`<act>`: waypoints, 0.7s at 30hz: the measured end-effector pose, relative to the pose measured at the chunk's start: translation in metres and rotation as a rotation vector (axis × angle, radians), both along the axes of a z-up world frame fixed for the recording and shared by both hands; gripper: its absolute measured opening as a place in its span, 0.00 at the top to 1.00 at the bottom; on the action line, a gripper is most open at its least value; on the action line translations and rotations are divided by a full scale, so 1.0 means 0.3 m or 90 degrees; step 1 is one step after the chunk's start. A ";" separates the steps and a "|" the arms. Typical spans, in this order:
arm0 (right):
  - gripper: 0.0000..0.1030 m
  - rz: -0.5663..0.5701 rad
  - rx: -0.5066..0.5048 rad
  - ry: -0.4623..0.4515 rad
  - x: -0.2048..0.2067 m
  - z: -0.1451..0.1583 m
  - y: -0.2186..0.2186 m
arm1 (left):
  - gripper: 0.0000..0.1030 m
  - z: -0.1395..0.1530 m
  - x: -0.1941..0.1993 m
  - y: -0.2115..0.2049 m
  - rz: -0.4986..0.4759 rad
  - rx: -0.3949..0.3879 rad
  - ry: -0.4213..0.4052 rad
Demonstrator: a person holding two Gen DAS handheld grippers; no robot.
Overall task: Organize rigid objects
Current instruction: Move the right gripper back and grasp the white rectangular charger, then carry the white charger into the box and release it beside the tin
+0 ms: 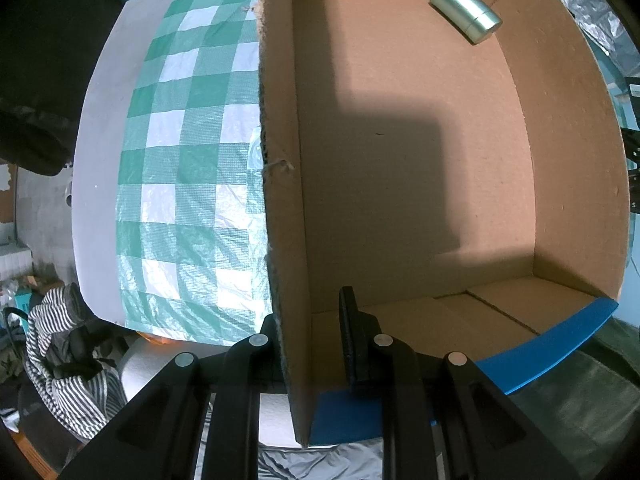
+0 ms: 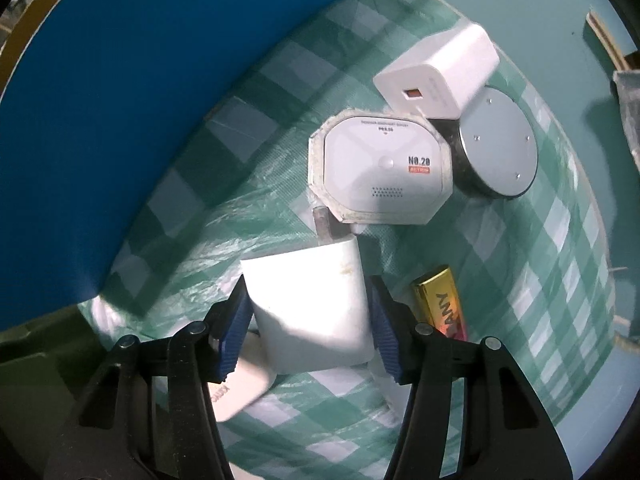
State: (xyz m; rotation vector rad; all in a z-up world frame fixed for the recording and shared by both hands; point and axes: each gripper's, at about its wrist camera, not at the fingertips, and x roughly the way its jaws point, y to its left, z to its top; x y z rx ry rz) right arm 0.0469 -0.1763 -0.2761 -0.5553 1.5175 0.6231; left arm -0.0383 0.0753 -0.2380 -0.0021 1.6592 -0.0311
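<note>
A lived-in room of a home, used for sorting small things.

The worktop (image 1: 96, 168) has a green and white checked plastic cloth (image 1: 188, 168), the kind used at home. Beside it, low on the floor, lies a striped garment (image 1: 60, 344) among other clutter. A reused cardboard box (image 1: 568, 184) and small household electronics, such as a white charger (image 2: 440, 72), also point to a home.

Left claw (image 1: 316, 344) pinches box wall (image 1: 284, 200) (cardboard).
</note>
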 end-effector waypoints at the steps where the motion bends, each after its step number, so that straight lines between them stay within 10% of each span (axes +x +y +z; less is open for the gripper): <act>1: 0.46 -0.001 -0.001 -0.001 -0.001 0.000 0.003 | 0.83 -0.001 -0.001 0.000 -0.001 0.000 0.001; 21: 0.50 -0.005 0.074 -0.024 -0.062 0.211 -0.043 | 0.83 0.001 0.013 -0.023 -0.018 0.000 0.008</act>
